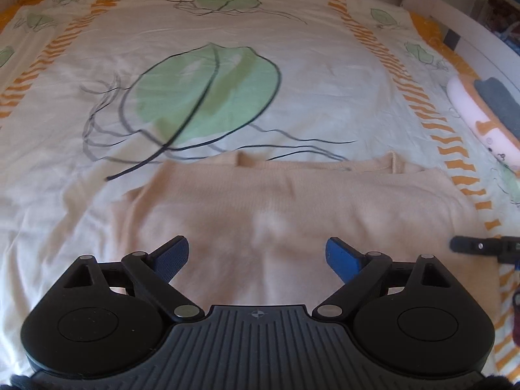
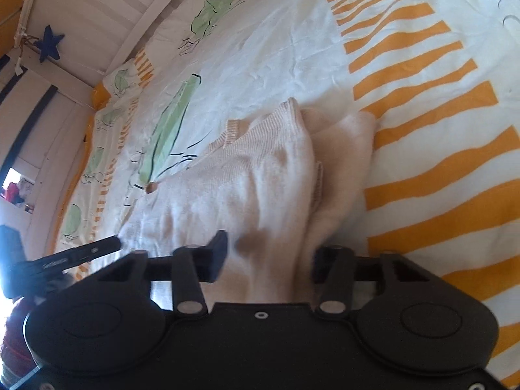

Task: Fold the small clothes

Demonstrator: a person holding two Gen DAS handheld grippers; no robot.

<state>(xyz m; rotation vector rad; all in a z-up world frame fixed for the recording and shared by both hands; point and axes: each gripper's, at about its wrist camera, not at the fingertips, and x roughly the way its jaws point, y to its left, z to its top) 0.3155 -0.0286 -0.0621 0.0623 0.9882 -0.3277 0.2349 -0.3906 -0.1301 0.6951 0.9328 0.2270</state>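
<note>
A beige knit sweater (image 1: pixel 292 201) lies flat on the bed cover, partly folded, with its ribbed hem at the far edge. My left gripper (image 1: pixel 256 250) hovers over its near part, blue pads spread wide and nothing between them. In the right wrist view the sweater (image 2: pixel 260 169) has its right side doubled over in a thick fold. My right gripper (image 2: pixel 269 256) has its jaws closed in on this fold, and cloth fills the gap between the fingers. One finger of the right gripper (image 1: pixel 471 245) shows at the sweater's right edge. The left gripper's finger (image 2: pixel 81 253) reaches in from the left.
The bed cover (image 1: pixel 227 48) is white with green leaves and orange striped bands (image 2: pixel 422 130). A pink cushion (image 1: pixel 477 123) with something grey on it lies at the right edge. A white bed rail (image 2: pixel 107 9) and a blue star (image 2: pixel 48 44) are beyond.
</note>
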